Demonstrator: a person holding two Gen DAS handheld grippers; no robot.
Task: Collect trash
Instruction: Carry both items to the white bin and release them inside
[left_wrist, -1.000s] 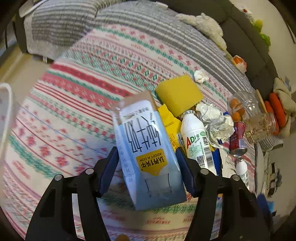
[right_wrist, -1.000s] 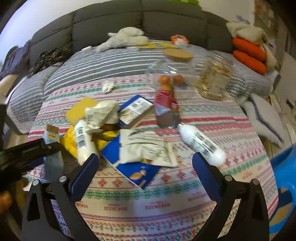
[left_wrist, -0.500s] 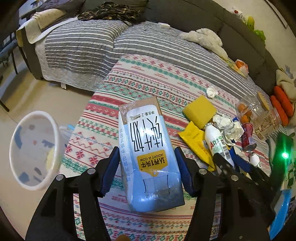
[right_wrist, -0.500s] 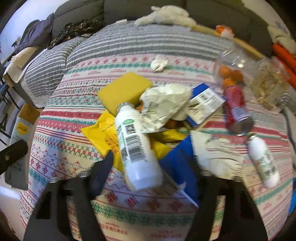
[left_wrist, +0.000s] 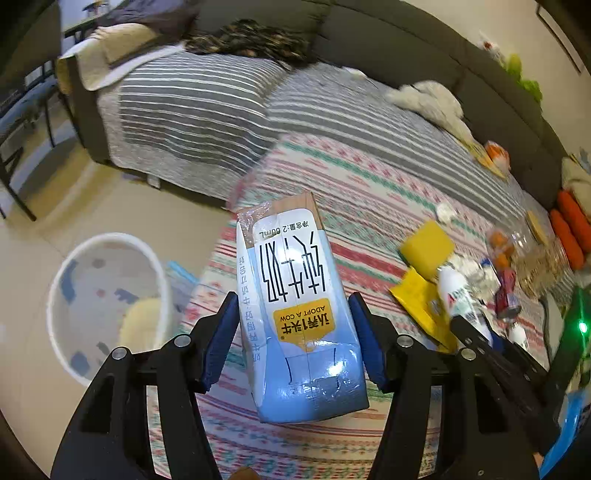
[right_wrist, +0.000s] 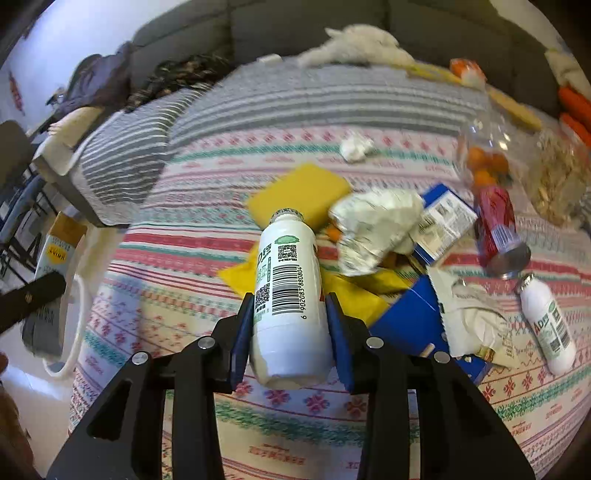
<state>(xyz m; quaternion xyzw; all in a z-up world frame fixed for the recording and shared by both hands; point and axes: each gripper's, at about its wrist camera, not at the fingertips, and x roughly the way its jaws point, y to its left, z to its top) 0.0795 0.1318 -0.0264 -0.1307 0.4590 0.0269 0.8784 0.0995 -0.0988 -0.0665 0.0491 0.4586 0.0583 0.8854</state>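
Note:
My left gripper (left_wrist: 291, 332) is shut on a blue and white milk carton (left_wrist: 295, 306) and holds it above the table's left edge, to the right of a white trash bin (left_wrist: 107, 302) on the floor. My right gripper (right_wrist: 290, 332) is shut on a white plastic bottle (right_wrist: 288, 295) lying on the patterned tablecloth (right_wrist: 295, 424). The carton also shows at the left of the right wrist view (right_wrist: 55, 280). The right gripper and bottle show at the right of the left wrist view (left_wrist: 458, 295).
On the table lie a yellow sponge (right_wrist: 299, 192), yellow wrapper (right_wrist: 354, 291), crumpled foil (right_wrist: 373, 225), blue packets (right_wrist: 413, 321), a red can (right_wrist: 498, 229), a second white bottle (right_wrist: 550, 325) and clear containers (right_wrist: 554, 173). A striped sofa (left_wrist: 207, 107) stands behind.
My left gripper has carried the carton left, off the table toward the bin. My right gripper has moved onto the white bottle and closed on it.

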